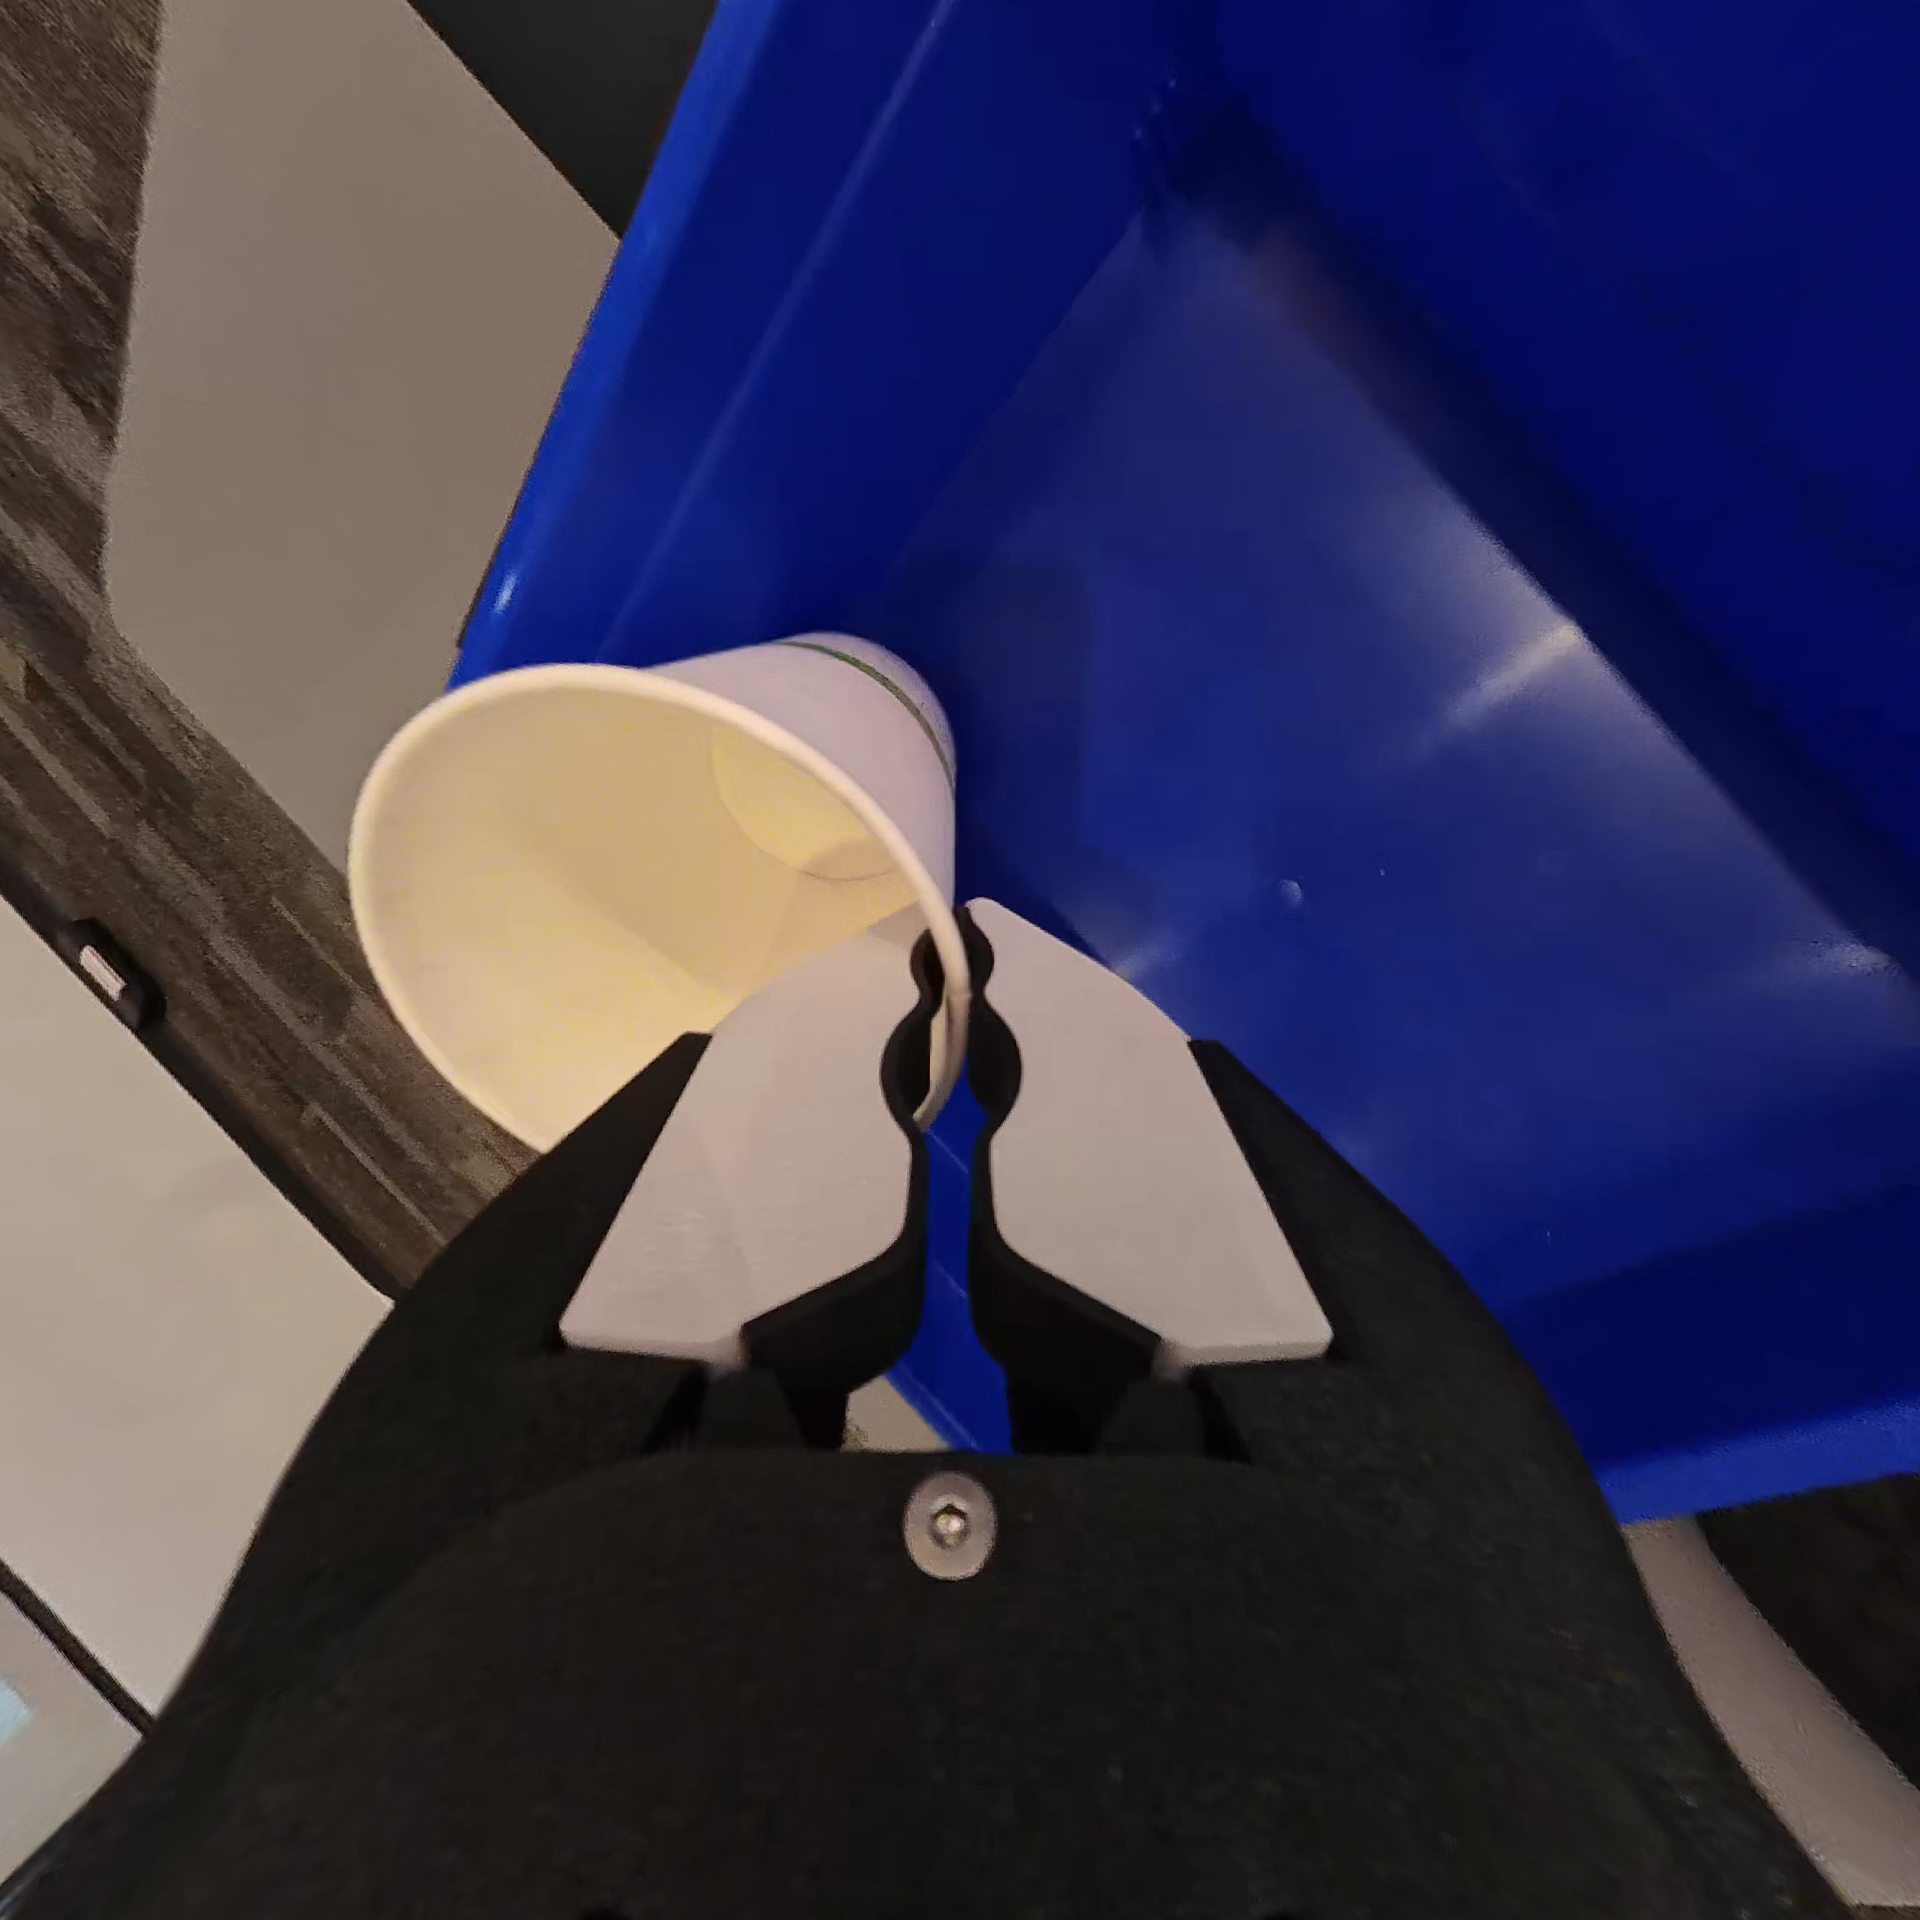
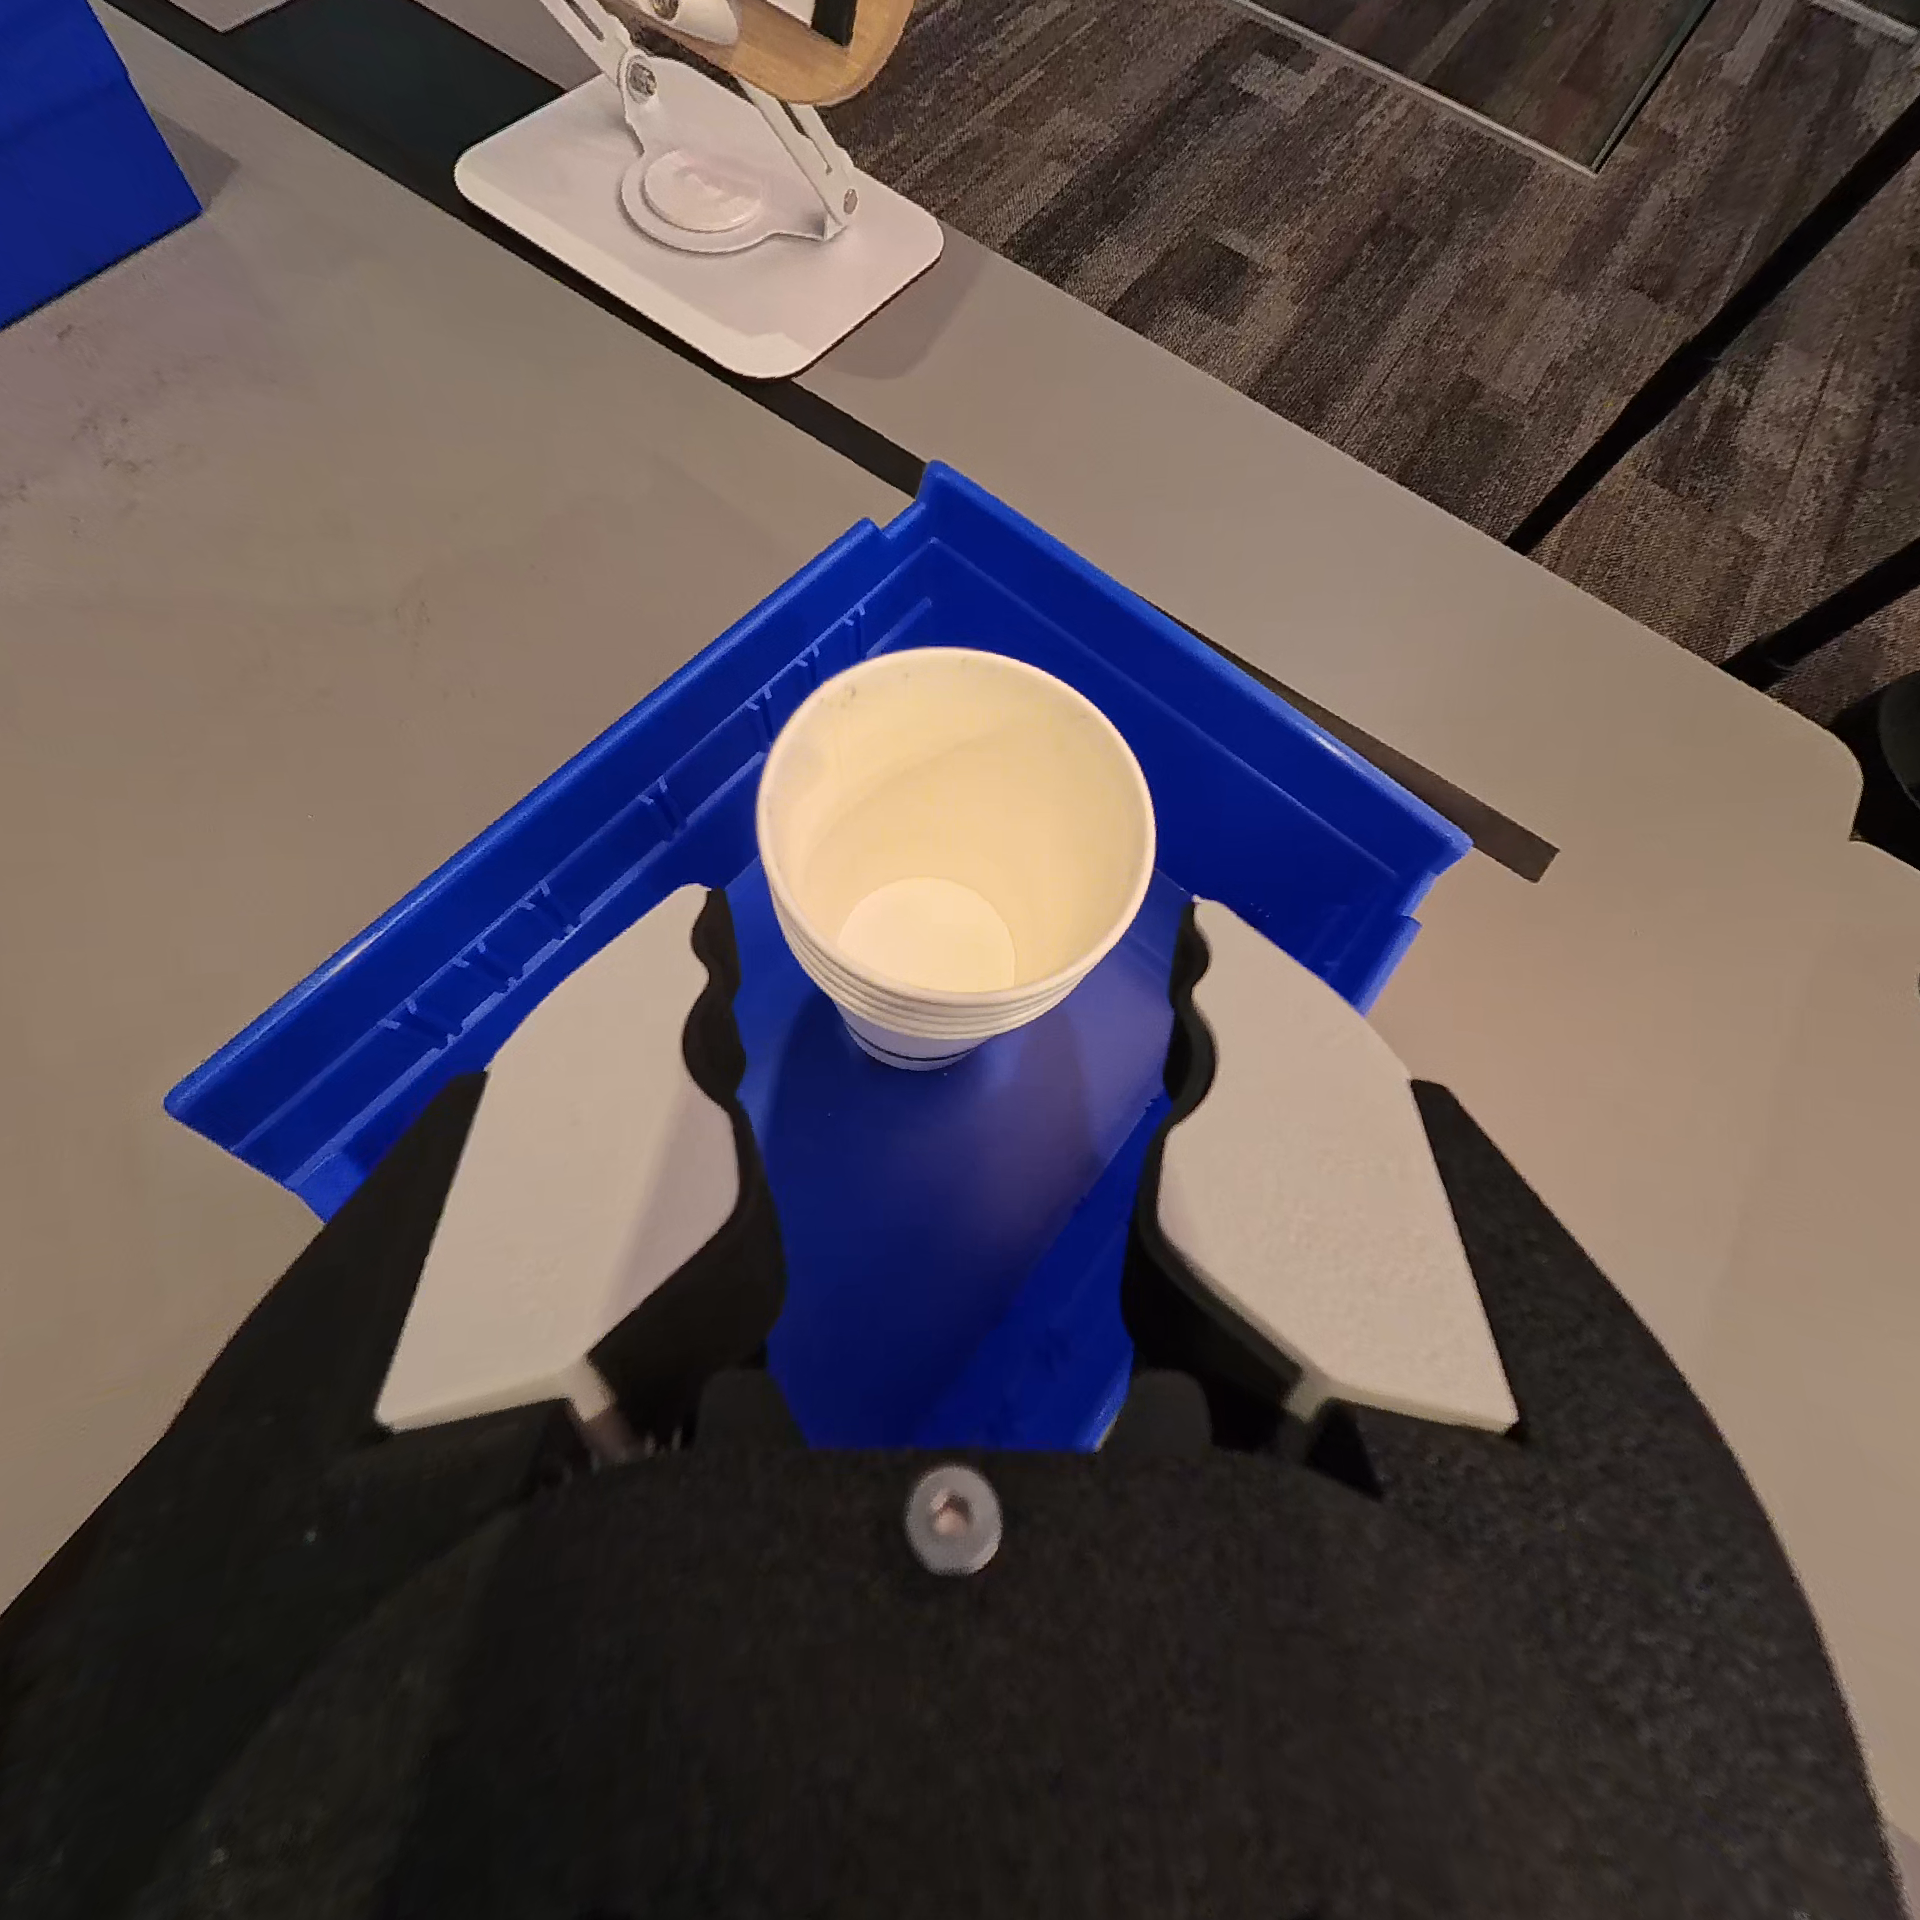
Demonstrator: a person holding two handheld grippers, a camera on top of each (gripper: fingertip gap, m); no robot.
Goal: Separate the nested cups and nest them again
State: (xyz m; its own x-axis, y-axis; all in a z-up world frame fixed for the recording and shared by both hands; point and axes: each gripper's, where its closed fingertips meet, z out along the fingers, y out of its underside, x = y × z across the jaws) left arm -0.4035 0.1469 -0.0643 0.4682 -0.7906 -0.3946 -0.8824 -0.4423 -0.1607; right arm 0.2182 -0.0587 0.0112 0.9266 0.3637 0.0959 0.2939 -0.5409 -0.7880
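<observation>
The left hand-held gripper [image 1: 951, 1023] is clamped on the rim of a single white paper cup [image 1: 644, 862], one finger inside the mouth and one outside. The cup is tilted, its open mouth turned toward the camera, its base pointing at the blue bin [image 1: 1403, 623] that fills the right of the left wrist view. The cup sits just left of the fingertips, over the bin's edge; whether its base touches the bin cannot be told.

In the right wrist view, the right hand-held gripper [image 2: 951, 987] hangs with its fingers spread apart, holding nothing. Between and just beyond the fingertips stands a stack of nested cups [image 2: 951, 862], upright on the floor of a blue bin [image 2: 582, 862] near its far corner. About six rims show, one under another, though the exact count is hard to read. The fingers flank the stack without touching it.

The bin rests on a grey worktop [image 2: 312, 623]. Far across it, a white stand [image 2: 717, 218] sits on a flat base near the edge, and part of another blue object [image 2: 73, 187] shows at the far left.
</observation>
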